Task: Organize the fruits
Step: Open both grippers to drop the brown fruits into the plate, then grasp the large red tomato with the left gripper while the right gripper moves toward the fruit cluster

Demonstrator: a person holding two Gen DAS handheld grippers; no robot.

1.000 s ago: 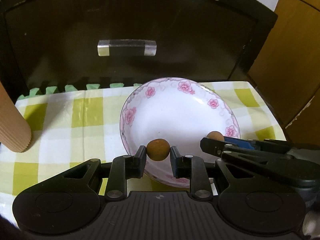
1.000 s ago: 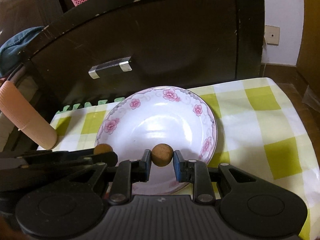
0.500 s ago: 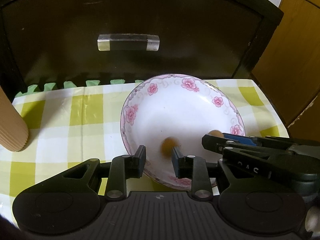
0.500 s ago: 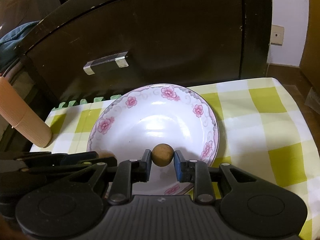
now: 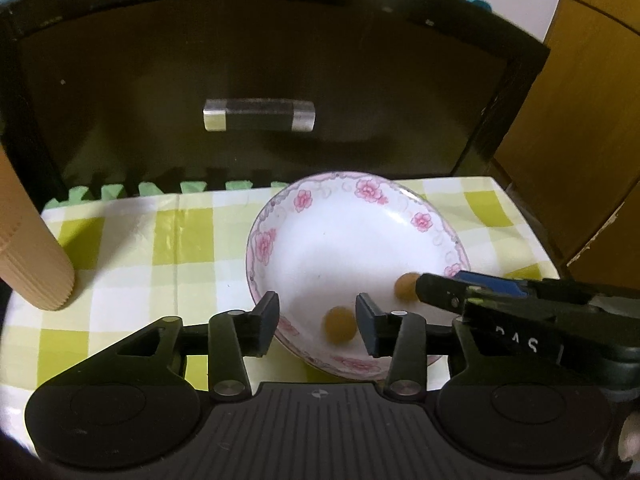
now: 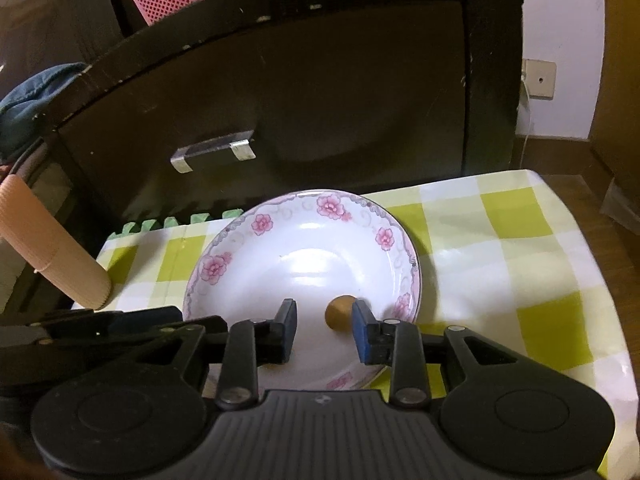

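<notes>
Fruits released into the plate (image 5: 280, 216).
Both the left gripper (image 5: 318, 320) and right gripper (image 6: 324, 330) were spread, a fruit (image 5: 340, 324) lying loose between each; next, likely withdraw.

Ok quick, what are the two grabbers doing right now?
Left gripper: open, holding nothing; a brown fruit lies in the plate.
Right gripper: open, its fruit lies by one finger.
</notes>
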